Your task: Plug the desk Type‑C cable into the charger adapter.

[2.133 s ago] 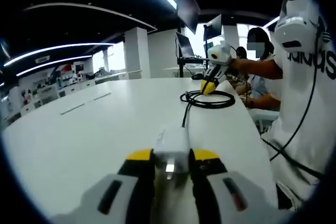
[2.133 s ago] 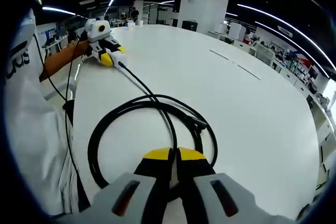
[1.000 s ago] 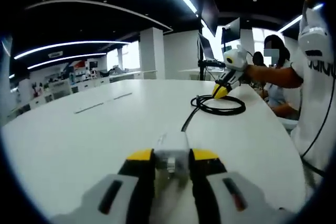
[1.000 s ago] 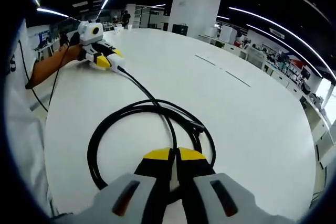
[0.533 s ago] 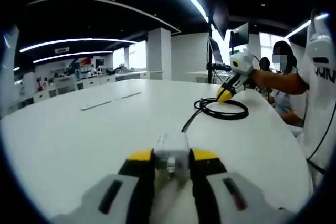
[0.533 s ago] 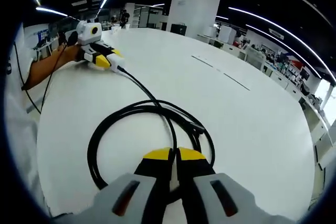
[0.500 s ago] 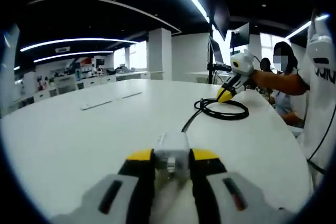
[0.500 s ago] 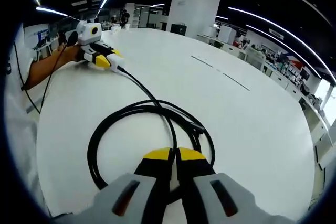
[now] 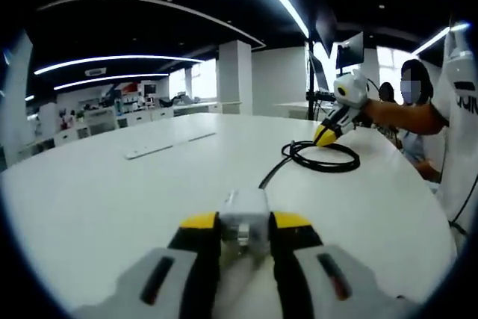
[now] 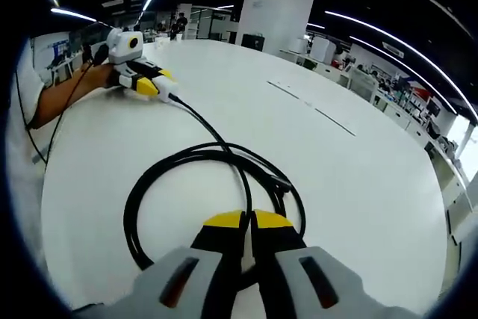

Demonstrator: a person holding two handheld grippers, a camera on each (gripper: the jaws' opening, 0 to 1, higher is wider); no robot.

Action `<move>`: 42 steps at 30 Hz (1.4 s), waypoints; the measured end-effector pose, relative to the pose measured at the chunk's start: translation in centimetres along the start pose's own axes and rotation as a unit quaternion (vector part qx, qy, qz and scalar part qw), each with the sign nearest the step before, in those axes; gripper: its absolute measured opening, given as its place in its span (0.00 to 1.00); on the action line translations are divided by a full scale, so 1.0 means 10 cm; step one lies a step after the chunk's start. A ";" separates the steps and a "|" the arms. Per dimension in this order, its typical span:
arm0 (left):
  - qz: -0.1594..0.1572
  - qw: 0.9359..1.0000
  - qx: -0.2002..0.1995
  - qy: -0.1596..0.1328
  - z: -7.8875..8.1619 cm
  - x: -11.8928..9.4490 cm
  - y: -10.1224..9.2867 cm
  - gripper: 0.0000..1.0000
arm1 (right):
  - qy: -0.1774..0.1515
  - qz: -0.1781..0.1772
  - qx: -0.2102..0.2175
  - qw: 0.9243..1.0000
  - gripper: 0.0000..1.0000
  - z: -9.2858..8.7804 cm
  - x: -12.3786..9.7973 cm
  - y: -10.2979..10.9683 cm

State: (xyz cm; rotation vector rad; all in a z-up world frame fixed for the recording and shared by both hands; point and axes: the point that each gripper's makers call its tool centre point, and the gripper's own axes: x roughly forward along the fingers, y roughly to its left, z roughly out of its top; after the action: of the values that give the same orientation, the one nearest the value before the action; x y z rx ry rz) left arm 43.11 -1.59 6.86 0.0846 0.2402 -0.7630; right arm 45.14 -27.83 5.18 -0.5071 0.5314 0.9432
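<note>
Black cable (image 10: 224,156): coiled in a loop on the white worktop (image 10: 358,177), one run leading away to the white charger (image 9: 243,214). Appears already seated in the charger at that end, though the joint itself is too small to confirm in the right gripper view.

Charger: pinched between the yellow-tipped jaws of the left hand-held gripper (image 9: 245,222), low over the worktop, cable exiting from its far face.

Right hand-held gripper (image 10: 247,221): jaws pressed together at the near edge of the coil; cable passes under the tips, but a grip on it cannot be confirmed. Free plug end (image 10: 282,182) lying on the right side of the loop, just beyond the tips.

Step in hand, by judgement: both ends held apart, connection either made or awaiting check. Next move calls for keeping the charger steady and verifying the plug is fully home, without dragging the coil.
</note>
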 end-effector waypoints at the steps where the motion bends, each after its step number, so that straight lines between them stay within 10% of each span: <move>1: 0.001 1.000 -0.001 0.000 0.00 0.01 0.02 0.24 | 0.000 0.000 0.000 1.000 0.02 0.01 0.01 -0.01; 42: 0.034 0.999 0.003 -0.003 0.11 0.35 0.65 0.24 | -0.008 -0.024 -0.016 1.000 0.02 0.28 0.51 -0.56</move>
State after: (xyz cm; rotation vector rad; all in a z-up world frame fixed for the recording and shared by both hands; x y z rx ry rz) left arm 50.23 0.56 6.98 0.0961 0.2281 -0.6965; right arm 52.94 -25.69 5.03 -0.5397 0.4886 0.9102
